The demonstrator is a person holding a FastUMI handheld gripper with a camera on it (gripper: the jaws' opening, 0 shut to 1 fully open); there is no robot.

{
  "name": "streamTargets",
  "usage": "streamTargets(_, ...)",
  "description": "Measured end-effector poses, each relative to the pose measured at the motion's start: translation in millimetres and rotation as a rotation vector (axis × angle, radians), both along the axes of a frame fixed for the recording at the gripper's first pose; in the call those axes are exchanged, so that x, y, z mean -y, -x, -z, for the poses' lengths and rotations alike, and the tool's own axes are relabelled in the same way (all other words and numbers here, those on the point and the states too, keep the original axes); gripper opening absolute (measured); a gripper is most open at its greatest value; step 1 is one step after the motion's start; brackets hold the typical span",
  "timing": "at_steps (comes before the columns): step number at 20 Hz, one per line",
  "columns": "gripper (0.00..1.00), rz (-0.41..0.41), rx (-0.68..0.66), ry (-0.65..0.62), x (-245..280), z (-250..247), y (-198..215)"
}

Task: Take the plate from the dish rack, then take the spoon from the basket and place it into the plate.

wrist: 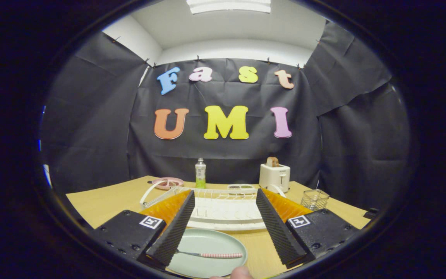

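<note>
A pale green plate (207, 248) lies flat on the wooden table between my fingers and just below them. A spoon (211, 255) with a pink patterned handle lies across it. My gripper (225, 197) is open, with nothing between its fingers (176, 226). Just beyond the plate stands a white dish rack (223, 211) with bare slots. A small wire basket (314, 199) sits ahead to the right of the fingers.
Along the back of the wooden table (103, 203) stand a pink divided plate (167, 182), a green-labelled bottle (200, 173), a small white tray (241, 188) and a white toaster (274, 175) holding bread. A fingertip (240, 272) shows by the plate's near rim.
</note>
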State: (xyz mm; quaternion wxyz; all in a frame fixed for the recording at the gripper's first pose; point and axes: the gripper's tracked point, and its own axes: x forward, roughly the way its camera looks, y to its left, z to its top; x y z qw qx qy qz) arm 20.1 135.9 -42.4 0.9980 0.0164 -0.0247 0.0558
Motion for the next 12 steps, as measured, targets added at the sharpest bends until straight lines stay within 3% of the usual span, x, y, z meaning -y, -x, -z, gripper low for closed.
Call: streamTargets(12,1.00,0.018,-0.041,-0.036,2,15,-9)
